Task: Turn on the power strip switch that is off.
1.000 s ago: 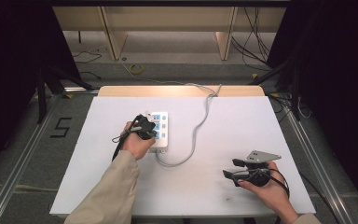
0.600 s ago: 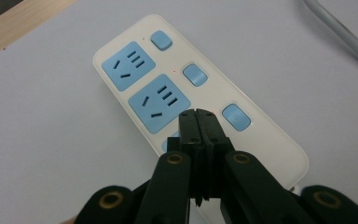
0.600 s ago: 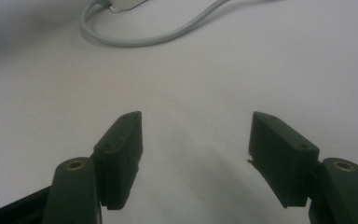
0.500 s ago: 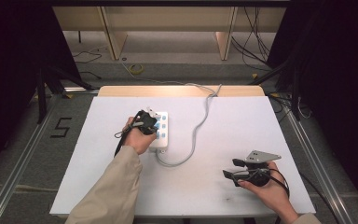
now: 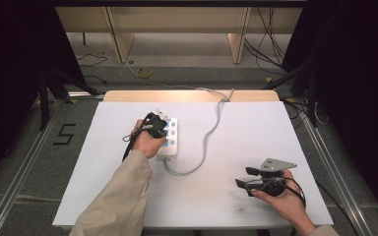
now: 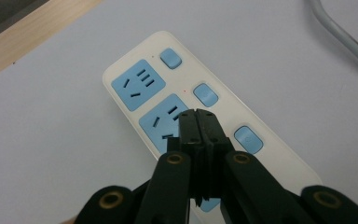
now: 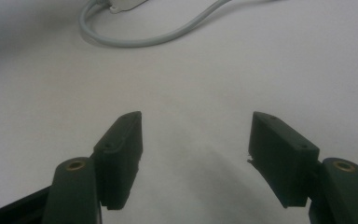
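A white power strip (image 5: 172, 141) with blue sockets and blue switch buttons lies left of the table's middle. My left gripper (image 5: 158, 123) hovers over it, jaws shut with nothing between them. In the left gripper view the shut tips (image 6: 198, 115) sit above the strip's (image 6: 137, 84) second socket, just left of the middle button (image 6: 205, 94); I cannot tell whether they touch it. The strip's grey cable (image 5: 208, 135) loops out from the near end. My right gripper (image 5: 242, 177) rests low at the front right, open and empty (image 7: 196, 140), above bare table.
The grey cable (image 7: 144, 39) curves toward the far edge and drops off the white table (image 5: 275, 128) past its wooden strip (image 5: 187, 96). Metal rails run along both sides of the table. A "5" is marked on the floor (image 5: 64, 133) at the left.
My left gripper has edged slightly toward the far end of the power strip, jaws still shut. The right gripper has not moved.
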A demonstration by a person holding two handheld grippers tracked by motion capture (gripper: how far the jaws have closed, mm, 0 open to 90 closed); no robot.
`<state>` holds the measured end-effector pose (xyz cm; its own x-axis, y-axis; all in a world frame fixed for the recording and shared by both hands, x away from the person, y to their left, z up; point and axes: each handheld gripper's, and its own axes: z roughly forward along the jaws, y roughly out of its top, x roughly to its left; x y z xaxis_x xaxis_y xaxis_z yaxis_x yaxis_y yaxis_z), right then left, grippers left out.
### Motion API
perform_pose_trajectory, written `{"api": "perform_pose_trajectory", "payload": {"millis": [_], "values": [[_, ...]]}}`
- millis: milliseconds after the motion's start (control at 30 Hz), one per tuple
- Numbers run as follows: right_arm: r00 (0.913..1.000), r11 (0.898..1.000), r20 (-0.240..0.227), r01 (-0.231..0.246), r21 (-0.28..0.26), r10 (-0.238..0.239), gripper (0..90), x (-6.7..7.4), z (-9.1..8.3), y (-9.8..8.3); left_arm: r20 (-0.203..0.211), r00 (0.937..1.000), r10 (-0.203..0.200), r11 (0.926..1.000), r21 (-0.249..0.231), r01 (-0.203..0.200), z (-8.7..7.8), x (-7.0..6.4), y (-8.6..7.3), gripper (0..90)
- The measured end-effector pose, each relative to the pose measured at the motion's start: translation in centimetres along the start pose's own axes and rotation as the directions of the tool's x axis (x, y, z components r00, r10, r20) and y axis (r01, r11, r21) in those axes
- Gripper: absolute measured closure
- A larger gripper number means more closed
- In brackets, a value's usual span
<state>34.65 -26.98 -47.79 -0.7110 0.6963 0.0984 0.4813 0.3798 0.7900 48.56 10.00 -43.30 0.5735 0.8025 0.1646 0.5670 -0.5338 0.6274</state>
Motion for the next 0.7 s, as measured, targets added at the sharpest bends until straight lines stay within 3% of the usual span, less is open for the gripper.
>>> {"api": "perform_pose_trajectory", "payload": {"millis": [300,700], "values": [[1.0,1.0,0.0,0.001,-0.002,-0.001,36.0,-0.1,0.0,0.0,0.002,1.0,-0.004,1.0,0.009,0.004,0.5,0.2,0.3,89.7],[1.0,1.0,0.003,-0.007,-0.004,0.007,35.9,-0.1,0.0,0.0,0.001,1.0,0.003,1.0,0.007,-0.003,0.6,0.5,2.1,89.7]]}}
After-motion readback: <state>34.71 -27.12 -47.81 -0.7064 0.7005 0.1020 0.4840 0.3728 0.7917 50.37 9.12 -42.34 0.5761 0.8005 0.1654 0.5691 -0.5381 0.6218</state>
